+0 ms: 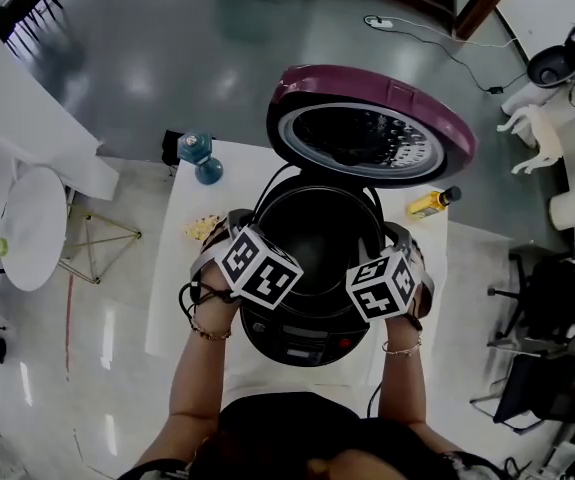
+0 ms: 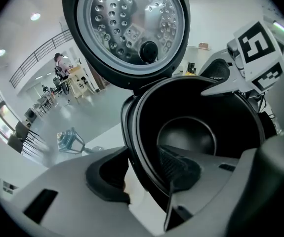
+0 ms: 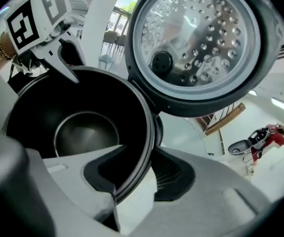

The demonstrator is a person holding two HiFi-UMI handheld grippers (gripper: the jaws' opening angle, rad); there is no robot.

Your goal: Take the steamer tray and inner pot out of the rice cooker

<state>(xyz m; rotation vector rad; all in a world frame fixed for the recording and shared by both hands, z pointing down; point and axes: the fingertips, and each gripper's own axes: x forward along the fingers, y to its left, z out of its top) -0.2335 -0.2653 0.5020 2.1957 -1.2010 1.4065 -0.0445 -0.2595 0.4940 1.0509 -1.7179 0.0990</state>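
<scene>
The rice cooker [image 1: 297, 333] stands on a white table [image 1: 182, 298] with its purple lid [image 1: 367, 103] swung up and back. The dark inner pot [image 1: 317, 233] sits in the cooker, and I see nothing inside it. My left gripper [image 1: 247, 220] straddles the pot's left rim [image 2: 144, 132]; in the left gripper view its jaws [image 2: 144, 177] stand one pad inside and one outside, pressed on the rim. My right gripper [image 1: 394, 236] holds the right rim [image 3: 144, 132] the same way [image 3: 134, 179]. Each gripper shows in the other's view, on the far rim.
A teal bottle [image 1: 199, 155] and a yellow bottle [image 1: 433, 203] stand at the table's far corners, with a small yellow thing [image 1: 202, 228] left of the cooker. A round white table [image 1: 32, 226] is at left, black chairs [image 1: 552, 313] at right.
</scene>
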